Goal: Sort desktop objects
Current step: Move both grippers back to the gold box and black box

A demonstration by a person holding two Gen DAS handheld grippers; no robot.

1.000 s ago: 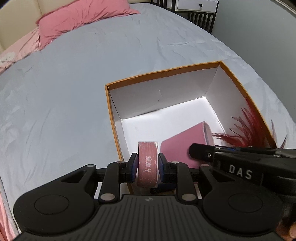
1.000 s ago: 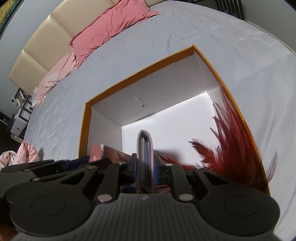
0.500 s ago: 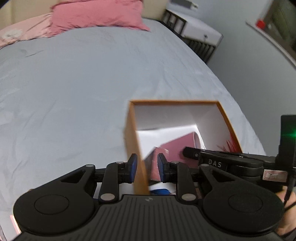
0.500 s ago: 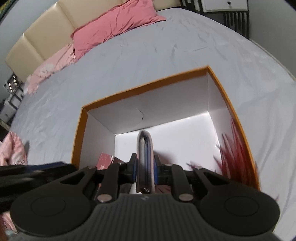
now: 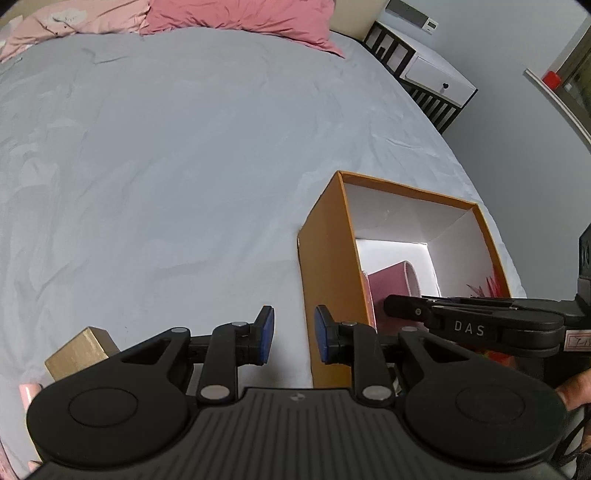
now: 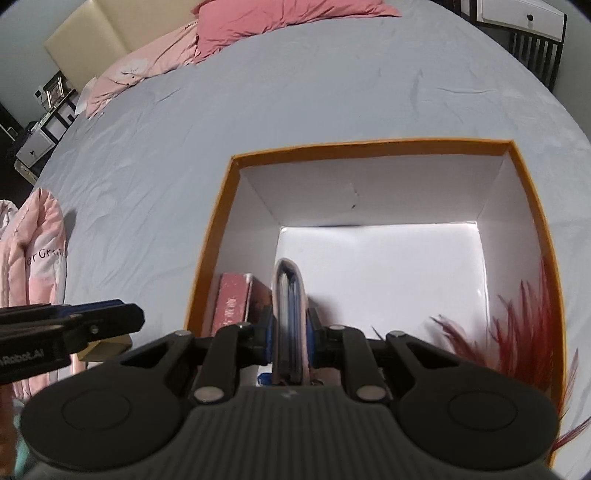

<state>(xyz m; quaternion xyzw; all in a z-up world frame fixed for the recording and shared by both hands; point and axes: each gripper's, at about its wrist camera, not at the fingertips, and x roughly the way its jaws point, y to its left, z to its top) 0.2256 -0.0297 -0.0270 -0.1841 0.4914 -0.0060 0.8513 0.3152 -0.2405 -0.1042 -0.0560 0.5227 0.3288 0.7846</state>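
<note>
An orange box with white inner walls stands on the grey bed sheet. Inside it lie a pink cylinder, red feathers and a small dark-pink box on end by the left wall. My left gripper hangs open and empty outside the box's left wall. My right gripper is above the orange box, shut on a pinkish wallet with blue inside, held on edge. The right gripper's fingers reach over the box from the right.
A small gold box sits on the sheet at near left, with a pink object beside it. Pink pillows lie at the head of the bed. A nightstand stands far right. A folded pink quilt lies at the left.
My left gripper has swung left from over the orange box to outside its left wall, leaving the dark-pink box inside. My right gripper has rolled and shifted over the box, wallet still held.
</note>
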